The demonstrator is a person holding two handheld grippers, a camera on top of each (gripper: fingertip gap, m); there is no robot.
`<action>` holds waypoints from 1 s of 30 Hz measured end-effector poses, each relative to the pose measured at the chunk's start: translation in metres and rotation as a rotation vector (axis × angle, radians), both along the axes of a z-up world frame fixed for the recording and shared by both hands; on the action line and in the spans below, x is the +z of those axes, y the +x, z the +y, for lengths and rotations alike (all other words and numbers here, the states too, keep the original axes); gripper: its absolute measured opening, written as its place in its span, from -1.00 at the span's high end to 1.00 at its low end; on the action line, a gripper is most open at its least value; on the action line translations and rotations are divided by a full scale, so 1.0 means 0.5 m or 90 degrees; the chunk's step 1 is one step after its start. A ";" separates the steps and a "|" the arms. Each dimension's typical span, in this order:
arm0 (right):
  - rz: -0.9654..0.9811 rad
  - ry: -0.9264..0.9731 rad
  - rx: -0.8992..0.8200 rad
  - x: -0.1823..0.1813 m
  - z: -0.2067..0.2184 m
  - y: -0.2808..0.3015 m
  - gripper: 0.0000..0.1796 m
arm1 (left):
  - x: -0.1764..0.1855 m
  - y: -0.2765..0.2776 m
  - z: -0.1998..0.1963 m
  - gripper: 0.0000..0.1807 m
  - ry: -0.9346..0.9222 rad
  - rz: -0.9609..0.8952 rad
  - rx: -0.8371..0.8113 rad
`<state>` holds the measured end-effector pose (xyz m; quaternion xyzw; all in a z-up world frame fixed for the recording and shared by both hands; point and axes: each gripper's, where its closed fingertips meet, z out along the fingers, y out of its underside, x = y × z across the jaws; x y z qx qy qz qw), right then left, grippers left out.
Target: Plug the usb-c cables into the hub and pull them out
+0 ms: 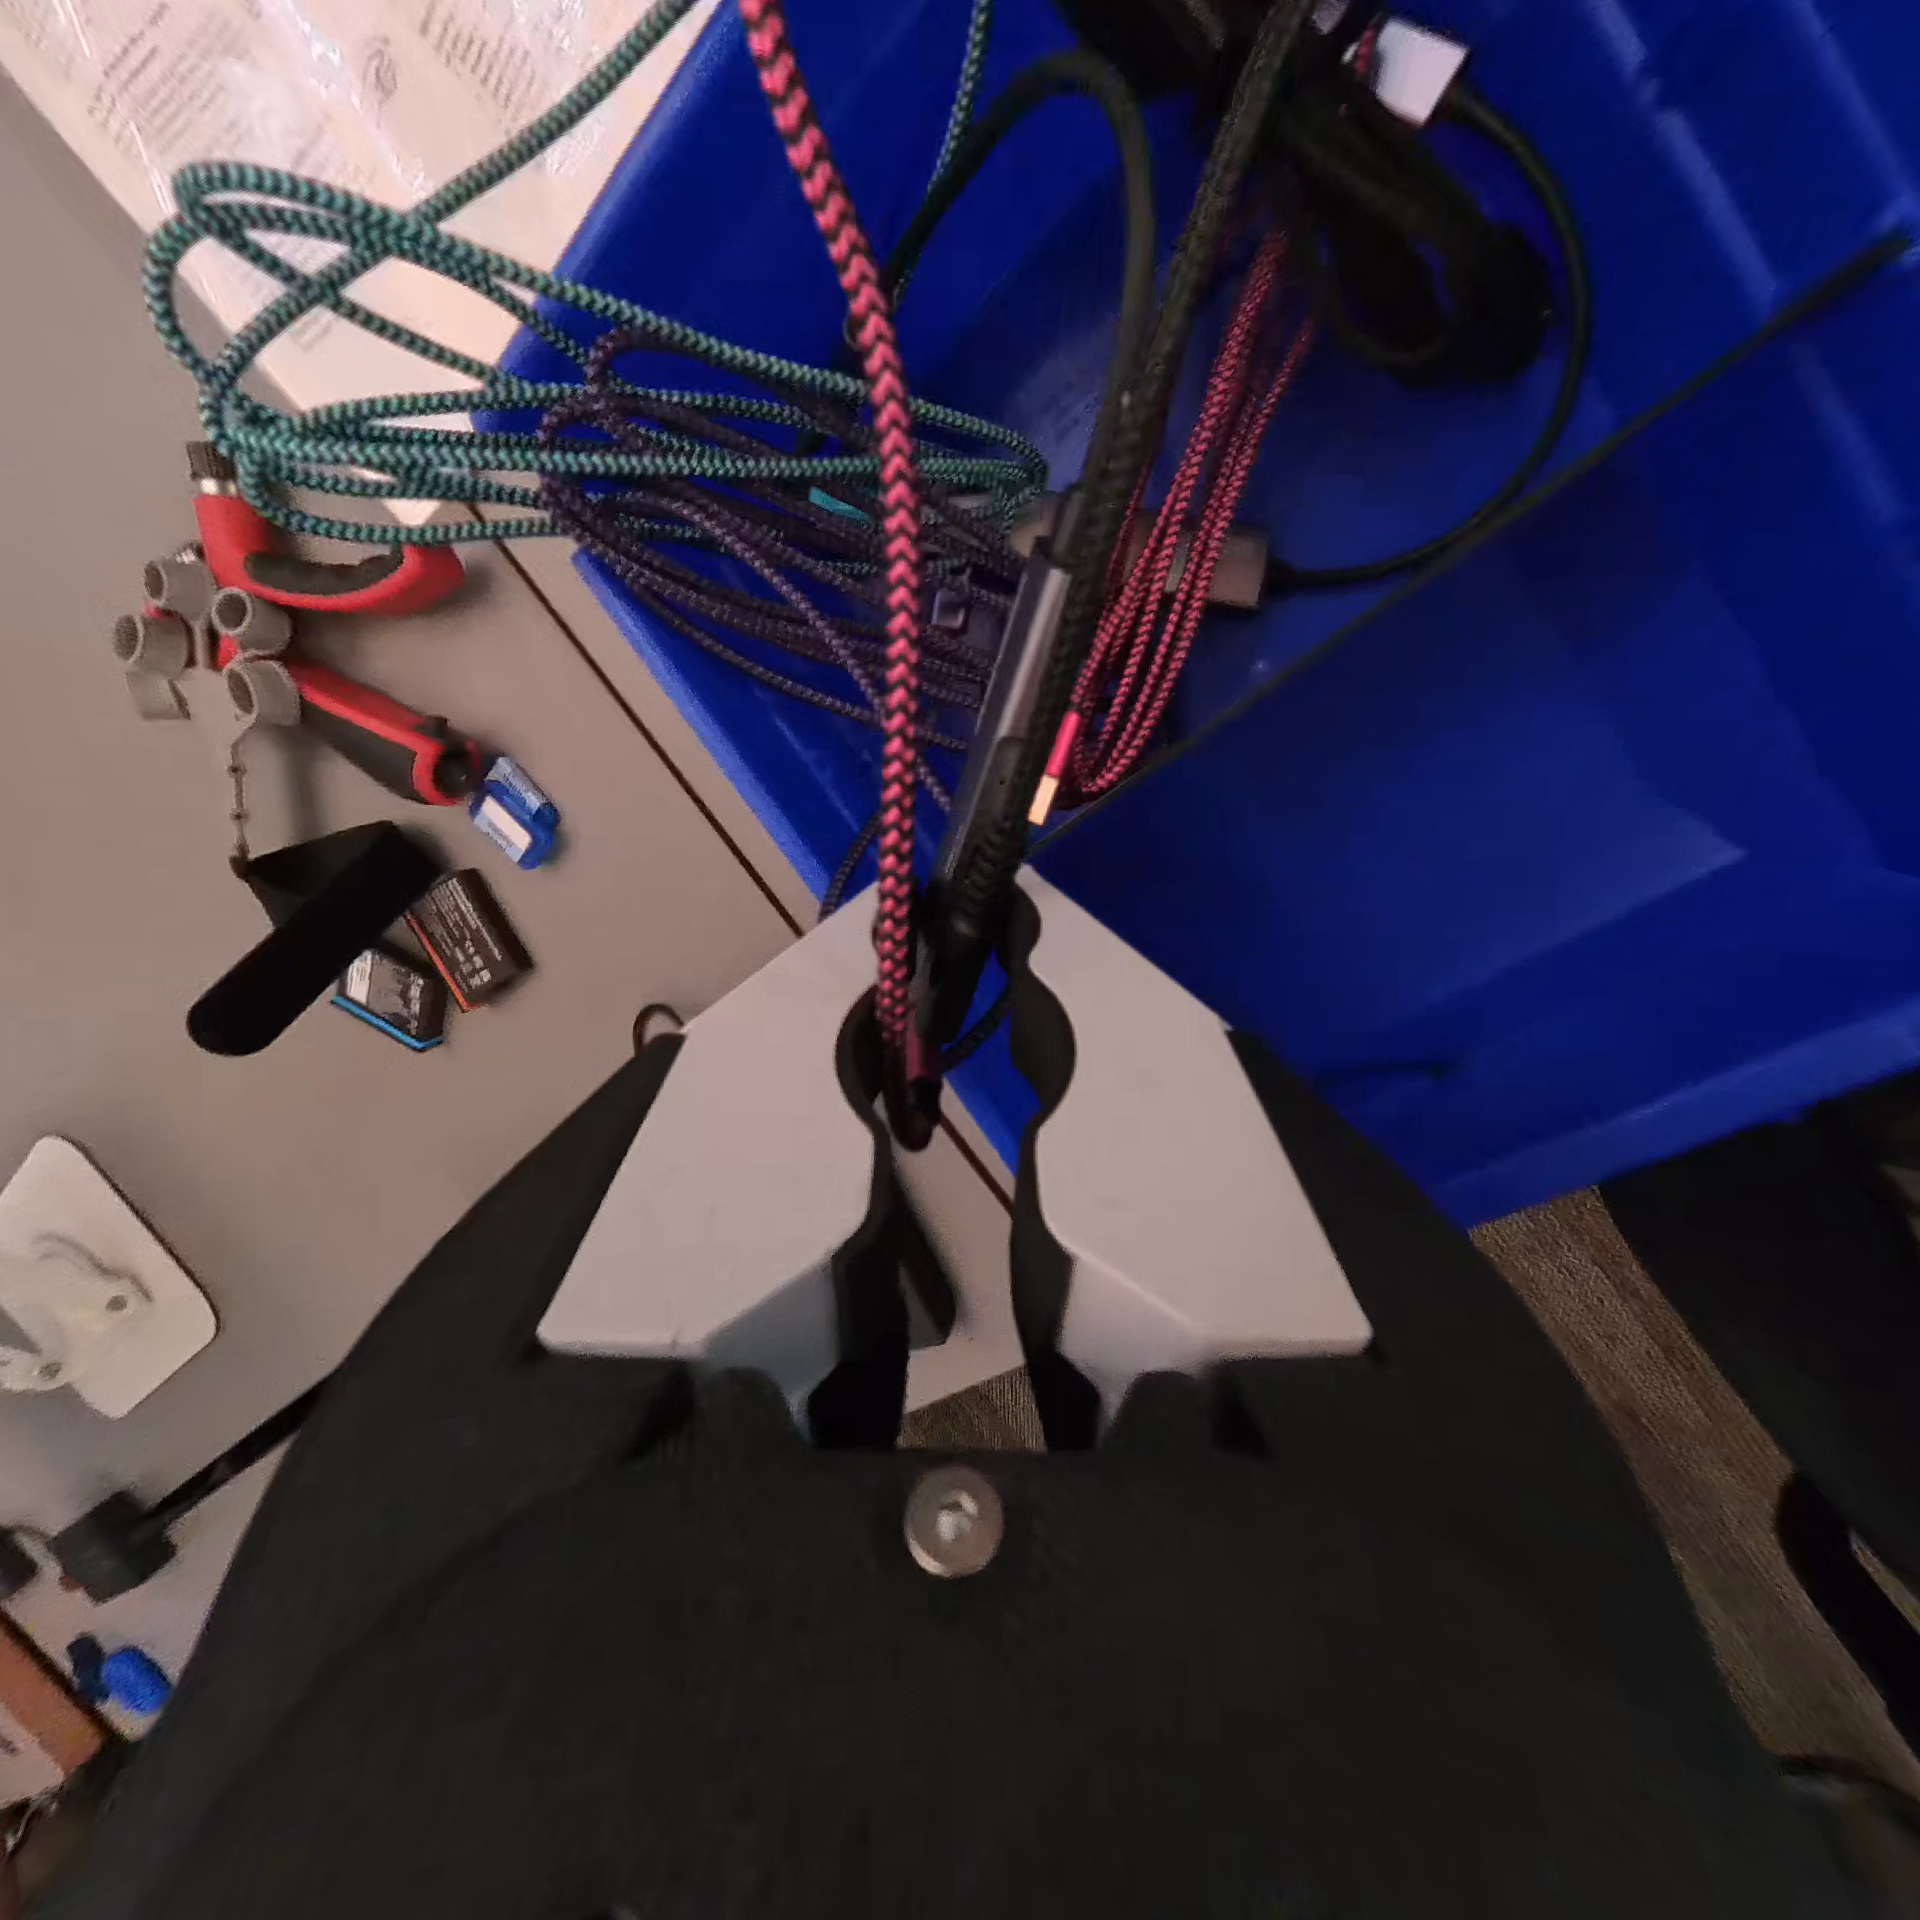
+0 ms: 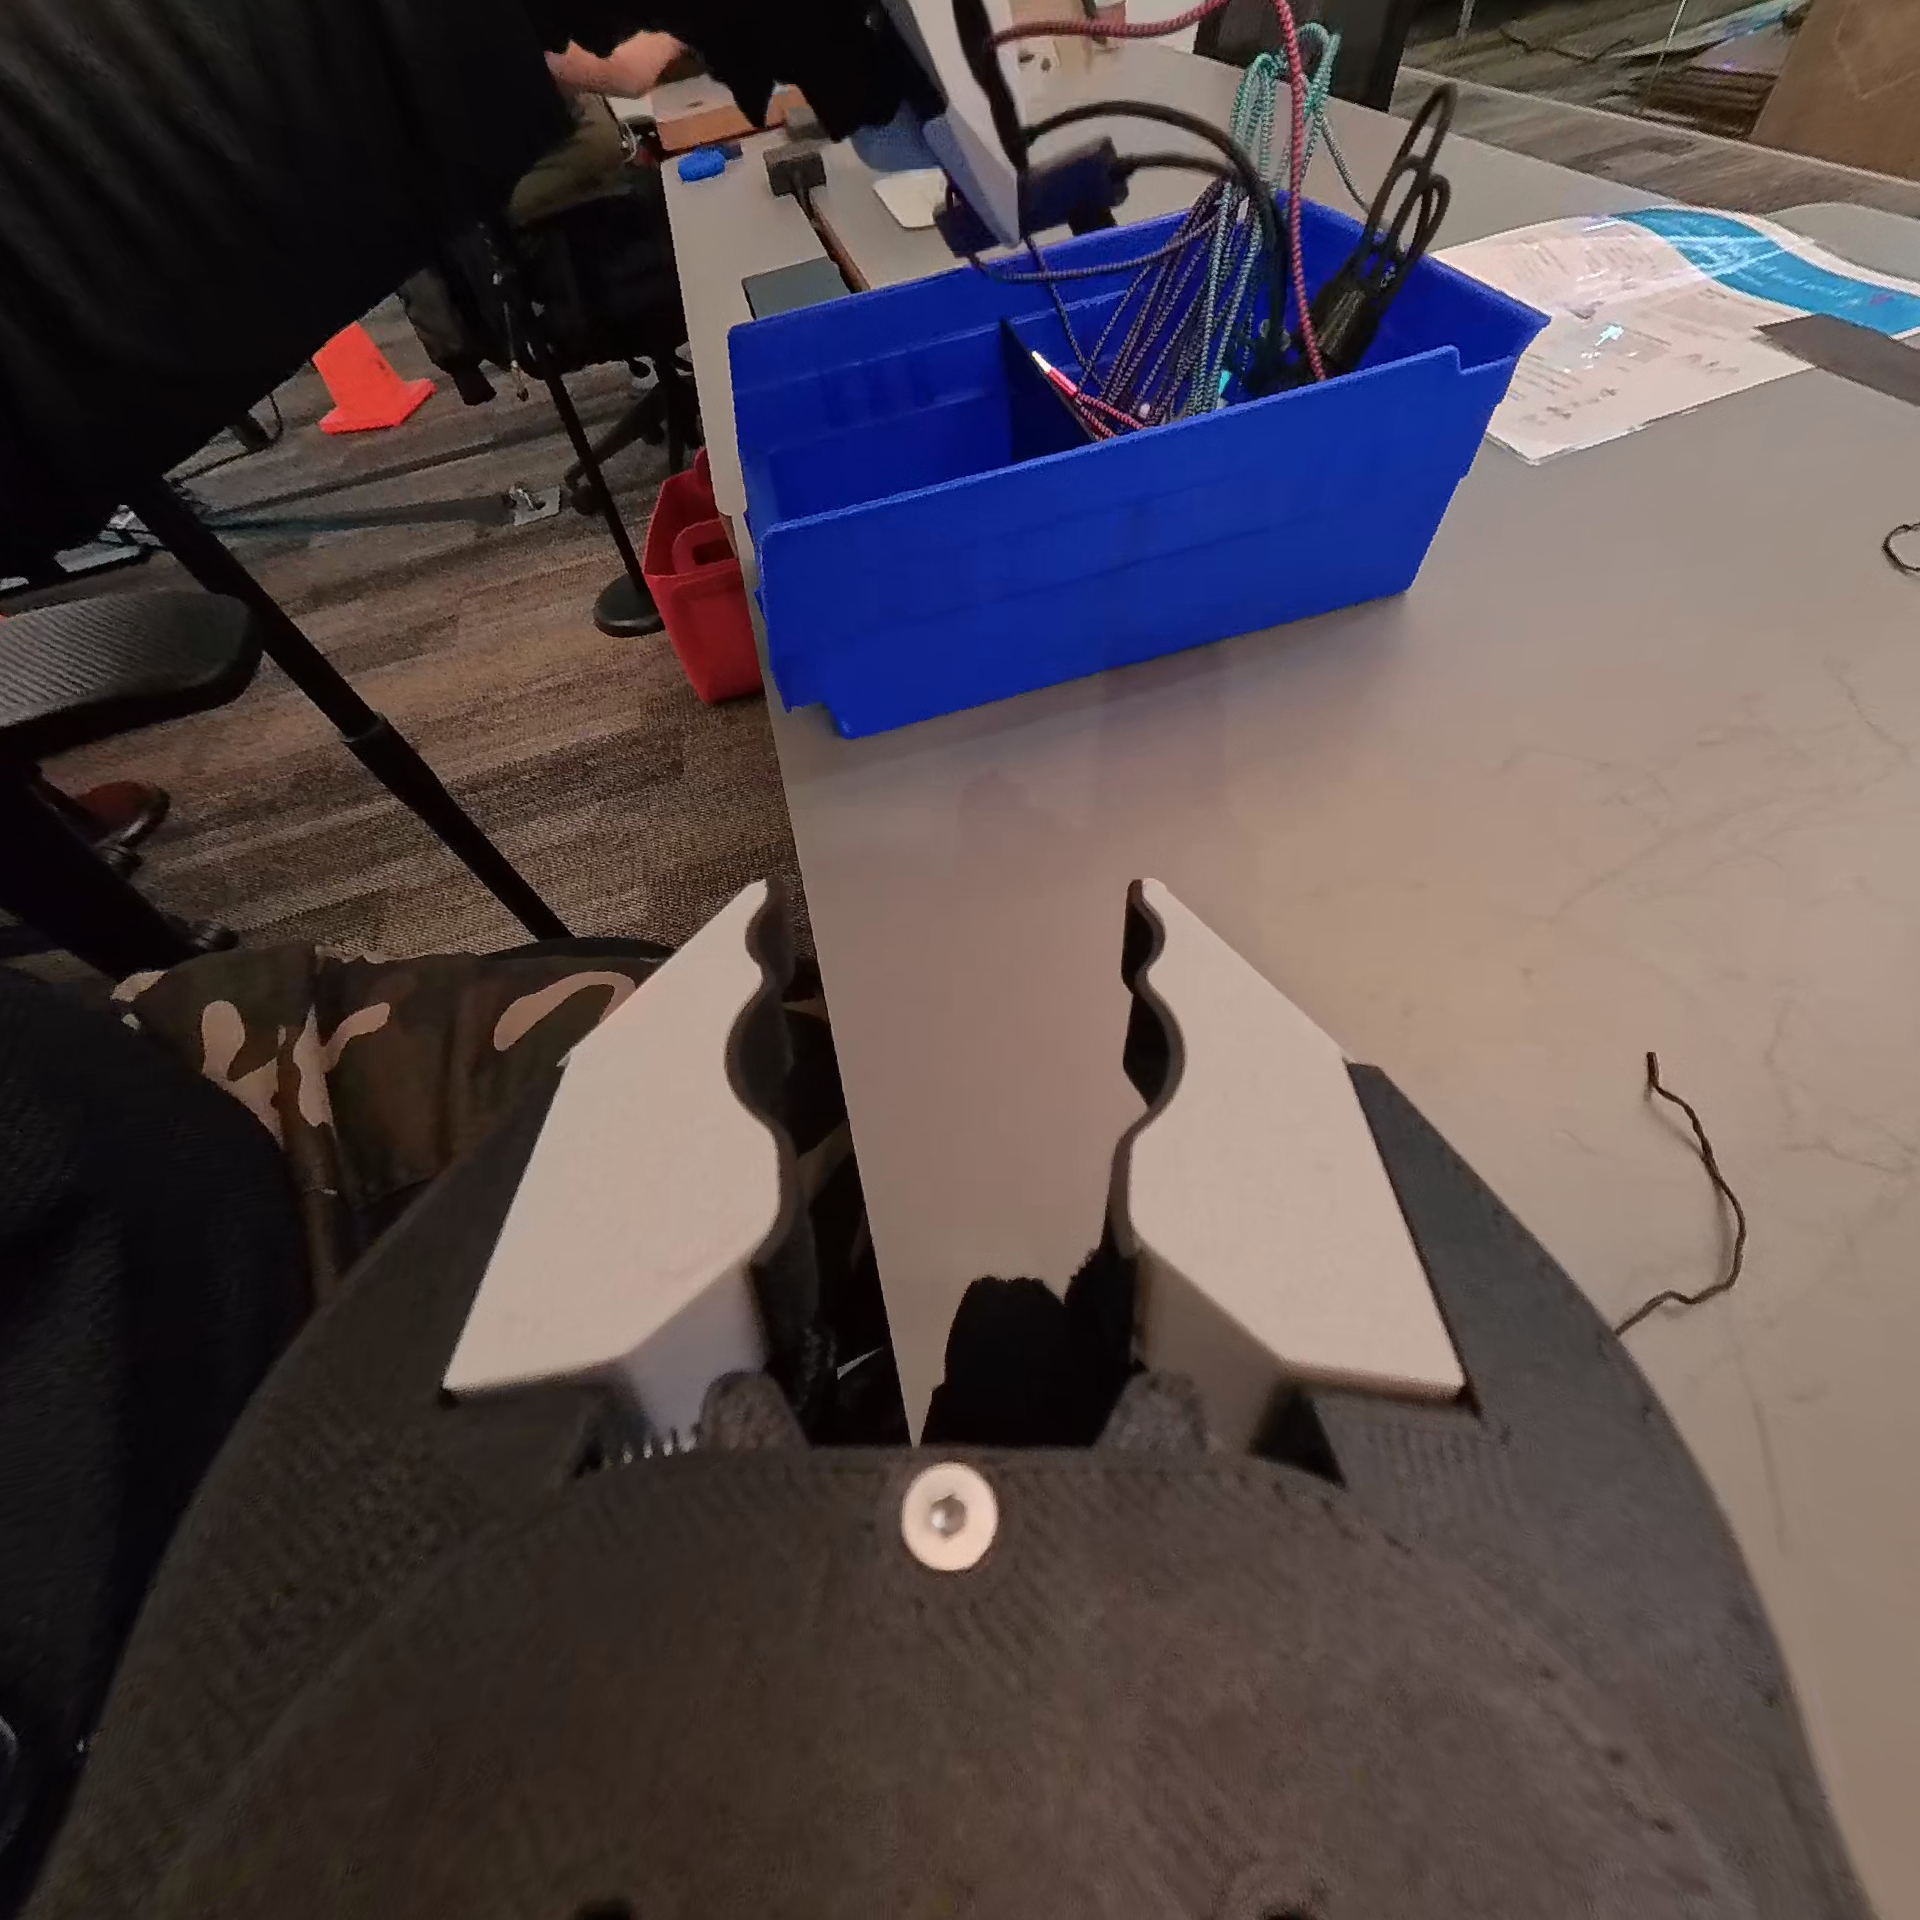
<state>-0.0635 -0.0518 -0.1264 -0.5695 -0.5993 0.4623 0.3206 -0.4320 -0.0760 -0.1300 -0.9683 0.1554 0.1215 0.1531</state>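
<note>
Several braided cables (image 1: 727,468) hang limp over the blue bin (image 2: 1091,561). The left gripper (image 1: 940,935) seems clamped on the pink cable (image 1: 894,582); better gripped at its stiff plug. The right gripper (image 2: 951,914) stands apart, empty.

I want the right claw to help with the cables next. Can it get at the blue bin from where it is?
Probably yes. The right claw is open and empty, and bare table lies between it and the blue bin. The left claw holds cables above the bin, which may crowd it.
</note>
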 end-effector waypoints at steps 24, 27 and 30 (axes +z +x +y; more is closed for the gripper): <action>-0.014 -0.014 0.009 -0.017 -0.005 -0.003 0.30 | -0.043 0.056 0.039 0.86 -0.037 0.005 -0.144; -0.017 -0.016 0.013 -0.020 -0.009 -0.002 0.30 | 0.019 0.051 0.064 0.92 0.038 -0.006 -0.126; -0.012 -0.014 0.014 -0.015 -0.009 -0.003 0.30 | 0.082 0.019 0.086 0.91 0.077 0.035 -0.100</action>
